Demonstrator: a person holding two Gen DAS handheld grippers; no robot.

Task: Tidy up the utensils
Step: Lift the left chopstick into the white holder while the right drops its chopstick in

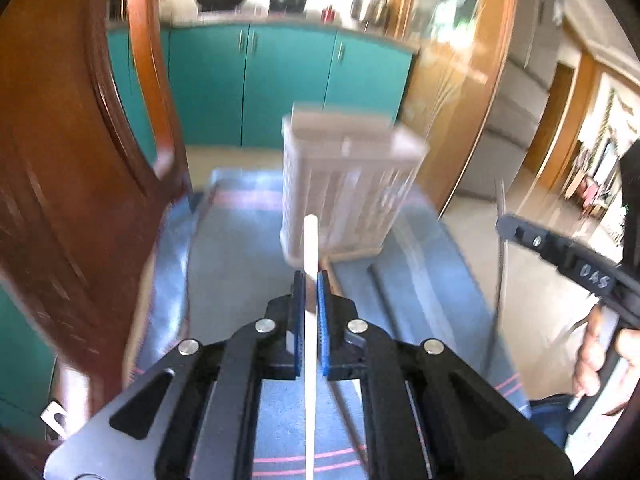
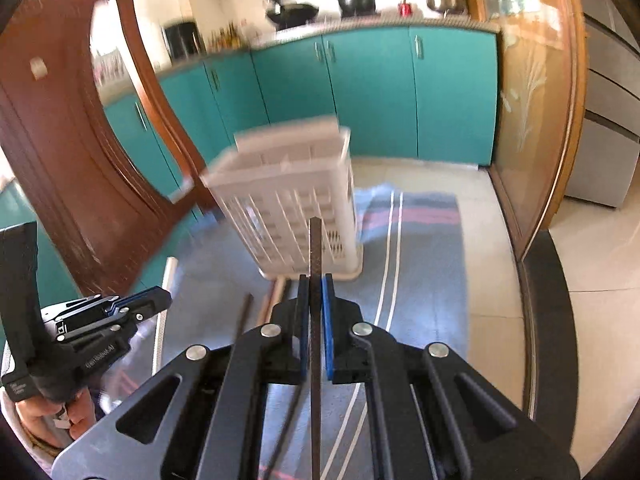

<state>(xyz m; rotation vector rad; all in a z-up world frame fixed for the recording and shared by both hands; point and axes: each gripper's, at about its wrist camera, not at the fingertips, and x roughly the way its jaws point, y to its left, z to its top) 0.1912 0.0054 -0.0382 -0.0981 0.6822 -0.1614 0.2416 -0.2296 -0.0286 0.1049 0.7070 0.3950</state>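
The left gripper [image 1: 311, 280] is clamped on one white stick [image 1: 310, 248], slim and pale, which pokes out past its blue pads. The right gripper [image 2: 316, 282] grips one dark stick [image 2: 315, 248], thin, brown-black and rough-looking, likewise held between its pads and pointing forward.

Just ahead of both grippers stands one white slotted utensil basket [image 1: 344, 184], tall, with a divided top, blurred in both views. It rests on a blue striped cloth [image 1: 236, 240] below the grippers.

On the cloth, near the basket's foot and beneath the right gripper, lie more sticks: a pale wooden one [image 2: 274, 300] and a dark one [image 2: 245, 316]; blur hides any exact count.
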